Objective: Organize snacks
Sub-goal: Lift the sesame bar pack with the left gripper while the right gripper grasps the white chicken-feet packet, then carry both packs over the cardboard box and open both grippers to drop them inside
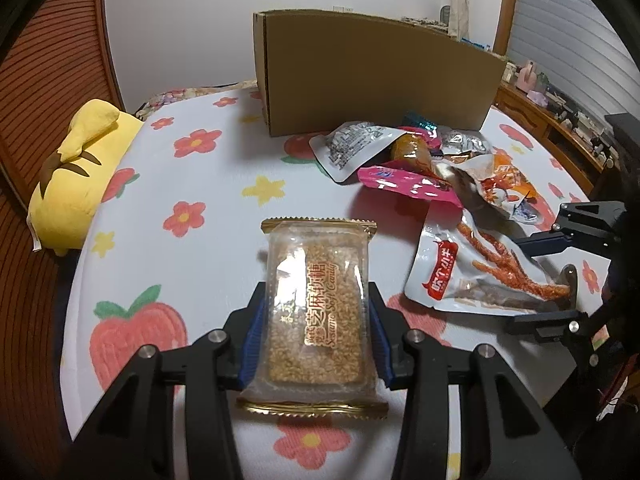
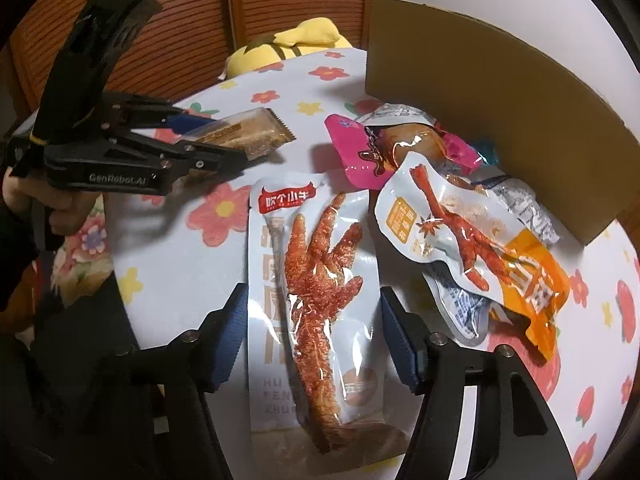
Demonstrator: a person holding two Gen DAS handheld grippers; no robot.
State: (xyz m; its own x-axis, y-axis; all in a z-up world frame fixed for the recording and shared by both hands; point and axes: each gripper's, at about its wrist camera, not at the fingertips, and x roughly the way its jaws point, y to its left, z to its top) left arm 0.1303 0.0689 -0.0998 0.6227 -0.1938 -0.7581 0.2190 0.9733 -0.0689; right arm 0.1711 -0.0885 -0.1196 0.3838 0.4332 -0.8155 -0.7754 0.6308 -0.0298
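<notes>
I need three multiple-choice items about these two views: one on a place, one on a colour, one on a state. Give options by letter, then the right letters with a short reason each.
1. Where does the cardboard box stand?
A. behind the snack pile
B. on the plush toy
C. between the right gripper's fingers

2. What colour is the plush toy?
A. blue
B. yellow
C. green

3. What is the state of the left gripper?
A. open and empty
B. shut on the sesame candy
C. shut on the chicken-foot pack

Key:
1 A: the box rises beyond the snack pile on the flowered cloth.
2 B: its body is yellow with dark stripes.
3 B: its blue pads press both sides of the sesame candy; the chicken-foot pack lies between the open right gripper.
</notes>
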